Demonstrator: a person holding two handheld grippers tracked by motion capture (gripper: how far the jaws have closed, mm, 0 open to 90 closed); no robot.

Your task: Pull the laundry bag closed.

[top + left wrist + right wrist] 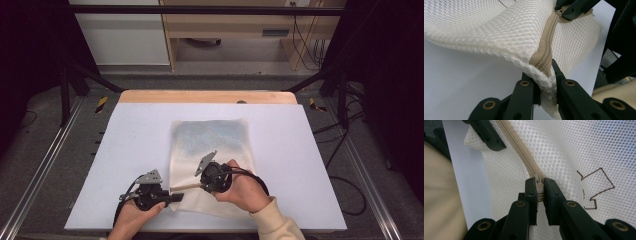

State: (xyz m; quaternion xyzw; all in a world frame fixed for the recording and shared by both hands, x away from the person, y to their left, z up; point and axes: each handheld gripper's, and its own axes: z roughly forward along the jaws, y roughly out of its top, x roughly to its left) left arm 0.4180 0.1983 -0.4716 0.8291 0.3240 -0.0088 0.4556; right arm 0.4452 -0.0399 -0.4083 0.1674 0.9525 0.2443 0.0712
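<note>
**High view: both grippers clamped on a mesh bag at the near edge of the desk**

High view: a white mesh bag (210, 150) lies flat on the pale desk (135, 135), a little right of the middle and running down to the near edge. The left gripper (172, 198), held in the person's left hand (131, 215), points to the right and meets the bag's lower left corner. The right gripper (199, 185), in the right hand (245, 192) with its cream sleeve (275, 222), points left along the bag's near edge. A tan zipper (186, 187) strip runs between the two grippers, which sit close together.

Left gripper view: the left gripper (545, 75) is closed on the bag's corner; the bag's (499, 27) thick mesh edge and the end of the tan zipper (547, 50) are pinched between the black jaws. From there the bag rises off the desk (461, 82) and the zipper runs up and away to the right gripper (562, 12) at the top of the picture, which sits on the zipper there.

Right gripper view: the right gripper (538, 187) is closed on the metal zipper pull (538, 180), which sits between the jaws. The zipper (516, 145) runs up and to the left toward the left gripper (486, 135), at the bag's corner. On the mesh bag (564, 147) to the right of the jaws, a brown stitched arrow (596, 187) outline shows. The desk (471, 175) lies to the left of the bag, with the cream sleeve (441, 202) at the left edge.
</note>
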